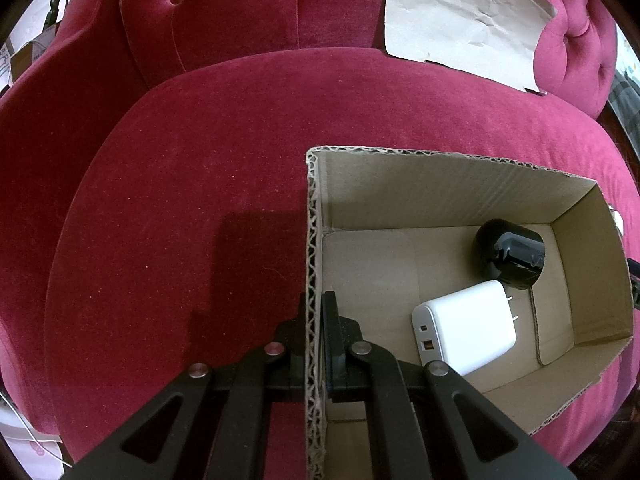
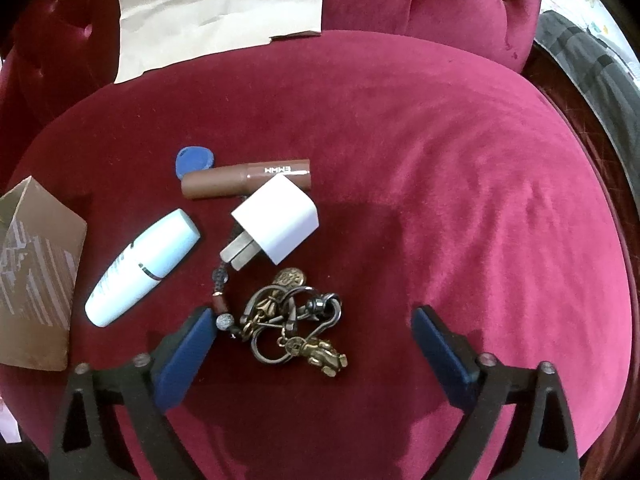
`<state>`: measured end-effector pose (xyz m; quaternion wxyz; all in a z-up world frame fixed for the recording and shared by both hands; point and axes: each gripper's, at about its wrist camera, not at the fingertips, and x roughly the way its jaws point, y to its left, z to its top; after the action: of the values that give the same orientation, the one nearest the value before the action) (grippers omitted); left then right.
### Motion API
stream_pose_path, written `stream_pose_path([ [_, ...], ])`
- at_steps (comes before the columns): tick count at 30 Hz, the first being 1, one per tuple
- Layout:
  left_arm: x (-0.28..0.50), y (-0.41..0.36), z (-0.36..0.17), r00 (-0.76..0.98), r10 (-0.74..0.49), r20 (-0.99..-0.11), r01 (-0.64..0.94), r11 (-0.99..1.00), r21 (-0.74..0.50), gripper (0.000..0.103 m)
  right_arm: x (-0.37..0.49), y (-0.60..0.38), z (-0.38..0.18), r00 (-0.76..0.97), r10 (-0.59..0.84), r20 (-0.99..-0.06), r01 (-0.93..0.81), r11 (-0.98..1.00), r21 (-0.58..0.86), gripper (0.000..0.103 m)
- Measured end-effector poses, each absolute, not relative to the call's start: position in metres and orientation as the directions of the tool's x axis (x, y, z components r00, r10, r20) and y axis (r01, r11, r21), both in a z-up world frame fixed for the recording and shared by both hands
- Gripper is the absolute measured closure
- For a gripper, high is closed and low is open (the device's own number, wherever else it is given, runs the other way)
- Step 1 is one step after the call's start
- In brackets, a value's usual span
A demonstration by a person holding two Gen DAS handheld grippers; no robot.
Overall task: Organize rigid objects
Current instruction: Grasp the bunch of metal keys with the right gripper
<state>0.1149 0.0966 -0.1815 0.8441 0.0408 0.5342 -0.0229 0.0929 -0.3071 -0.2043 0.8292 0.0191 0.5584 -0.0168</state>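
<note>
My left gripper (image 1: pixel 315 308) is shut on the left wall of an open cardboard box (image 1: pixel 313 240) that sits on a red velvet seat. Inside the box lie a white charger (image 1: pixel 466 326) and a black round adapter (image 1: pixel 510 254). My right gripper (image 2: pixel 314 320) is open and empty, low over the seat. Between its fingers lies a bronze keychain bunch (image 2: pixel 298 324). Beyond it lie a small white plug cube (image 2: pixel 276 226), a brown tube (image 2: pixel 246 179), a blue tag (image 2: pixel 194 160) and a white oval tube (image 2: pixel 144 266).
The box's corner (image 2: pixel 36 276) shows at the left edge of the right wrist view. A crumpled sheet of brown paper (image 1: pixel 464 20) leans on the tufted backrest; it also shows in the right wrist view (image 2: pixel 216 8). The cushion's edge curves down at the right (image 2: pixel 600 240).
</note>
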Motion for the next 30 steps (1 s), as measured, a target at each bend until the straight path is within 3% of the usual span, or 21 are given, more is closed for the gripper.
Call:
stream_pose_path([
  [2,0.115,0.097,-0.182,0.428,0.005,-0.904,0.082,0.996,0.044,0.099,0.088,-0.303,-0.197,0.393,-0.011,-0.92,0.045,0.999,0.007,0.028],
  [4,0.115,0.096,-0.182,0.428,0.006,-0.904,0.08,0.996,0.045,0.099,0.084,-0.299,-0.191,0.409,-0.025,-0.912,0.043,0.999,-0.008,0.07],
  [5,0.115,0.096,-0.182,0.428,0.007,-0.904,0.079,0.996,0.045,0.099,0.083,-0.298,-0.19,0.41,-0.029,-0.912,0.048,0.999,-0.01,0.077],
  [30,0.114,0.095,-0.181,0.433,0.012,-0.901,0.073,0.996,0.049,0.099,0.083,-0.293,-0.163,0.406,-0.05,-0.913,0.07,0.997,-0.024,0.078],
])
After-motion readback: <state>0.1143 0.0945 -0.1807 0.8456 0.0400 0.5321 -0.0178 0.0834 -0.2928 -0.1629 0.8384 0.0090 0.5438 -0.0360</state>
